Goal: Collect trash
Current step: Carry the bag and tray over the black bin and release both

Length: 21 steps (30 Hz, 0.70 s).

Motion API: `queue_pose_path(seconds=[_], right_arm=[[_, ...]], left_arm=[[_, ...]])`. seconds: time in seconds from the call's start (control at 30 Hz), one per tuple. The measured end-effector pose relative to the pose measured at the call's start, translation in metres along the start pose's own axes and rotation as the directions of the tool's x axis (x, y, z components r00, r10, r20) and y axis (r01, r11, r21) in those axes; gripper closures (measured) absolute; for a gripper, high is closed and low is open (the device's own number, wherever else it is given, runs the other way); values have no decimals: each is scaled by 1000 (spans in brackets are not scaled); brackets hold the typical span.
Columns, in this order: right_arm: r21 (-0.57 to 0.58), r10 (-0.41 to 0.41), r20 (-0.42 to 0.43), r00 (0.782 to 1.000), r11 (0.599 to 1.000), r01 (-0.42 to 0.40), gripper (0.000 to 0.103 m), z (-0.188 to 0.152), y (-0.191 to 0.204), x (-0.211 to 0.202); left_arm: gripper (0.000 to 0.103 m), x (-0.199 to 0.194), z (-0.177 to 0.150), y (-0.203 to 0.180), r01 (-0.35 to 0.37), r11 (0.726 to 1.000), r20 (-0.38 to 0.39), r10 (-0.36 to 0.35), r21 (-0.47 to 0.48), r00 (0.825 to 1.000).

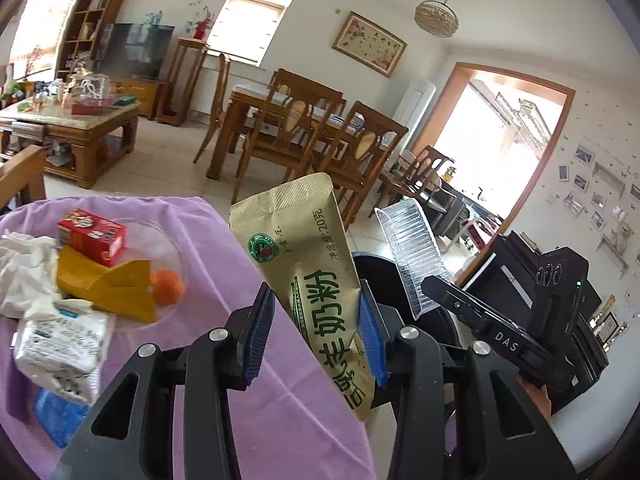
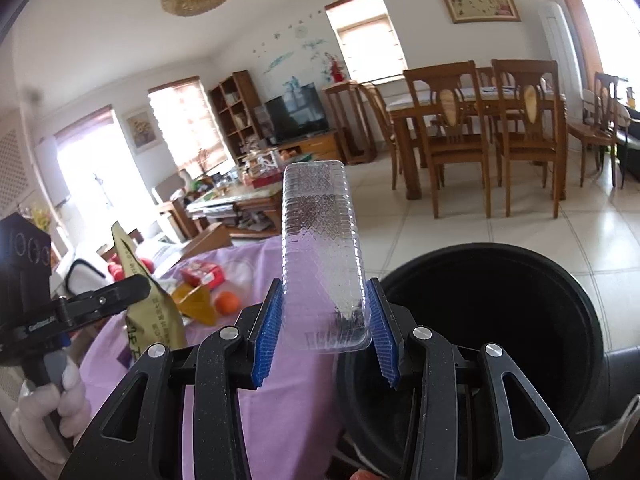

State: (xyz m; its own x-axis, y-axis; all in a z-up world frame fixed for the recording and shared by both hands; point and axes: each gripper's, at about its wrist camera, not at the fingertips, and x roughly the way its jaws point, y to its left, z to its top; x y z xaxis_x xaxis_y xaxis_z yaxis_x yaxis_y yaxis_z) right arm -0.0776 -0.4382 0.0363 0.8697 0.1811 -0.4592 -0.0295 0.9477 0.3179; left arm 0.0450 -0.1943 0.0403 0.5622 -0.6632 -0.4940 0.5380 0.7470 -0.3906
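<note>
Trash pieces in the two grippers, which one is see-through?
The clear plastic tray in the right gripper; the gold milk powder sachet in the left gripper is opaque and printed.

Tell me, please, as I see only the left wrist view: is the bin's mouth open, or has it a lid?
Observer: It is open. The right wrist view shows the bin with a wide round rim and no lid. Its inside is too dark to see.
Operator: How does the right gripper hold the tray?
Observer: The right gripper has its jaws shut on the lower end of the tray, which stands upright.
Operator: Is the tray over the mouth?
Observer: Not yet, it seems. The tray shows left of the rim, with its lower end in front of the purple cloth.
</note>
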Motion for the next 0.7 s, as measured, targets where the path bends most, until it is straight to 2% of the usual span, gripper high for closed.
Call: queue_pose_path(seconds=[0.17,0.4,0.5,0.7], right_arm=[[52,-76,-6,997,996,77,61,-15,-63,-20],[111,-129,-39,991,985,133,61,-46,-127,-31],[118,-145,-48,988,982,150,61,-59,-142,-30],[122,-162,-61,985,978,168,61,-63,-140,-15]], left_arm=[[62,48,-6,-33,44,998,-62,-41,48,997],[62,101,-19,-59,61,993,-141,-46,101,989],[62,119,-24,-64,57,993,-175,-38,106,984],[62,139,-33,-72,48,991,-218,-19,128,976]])
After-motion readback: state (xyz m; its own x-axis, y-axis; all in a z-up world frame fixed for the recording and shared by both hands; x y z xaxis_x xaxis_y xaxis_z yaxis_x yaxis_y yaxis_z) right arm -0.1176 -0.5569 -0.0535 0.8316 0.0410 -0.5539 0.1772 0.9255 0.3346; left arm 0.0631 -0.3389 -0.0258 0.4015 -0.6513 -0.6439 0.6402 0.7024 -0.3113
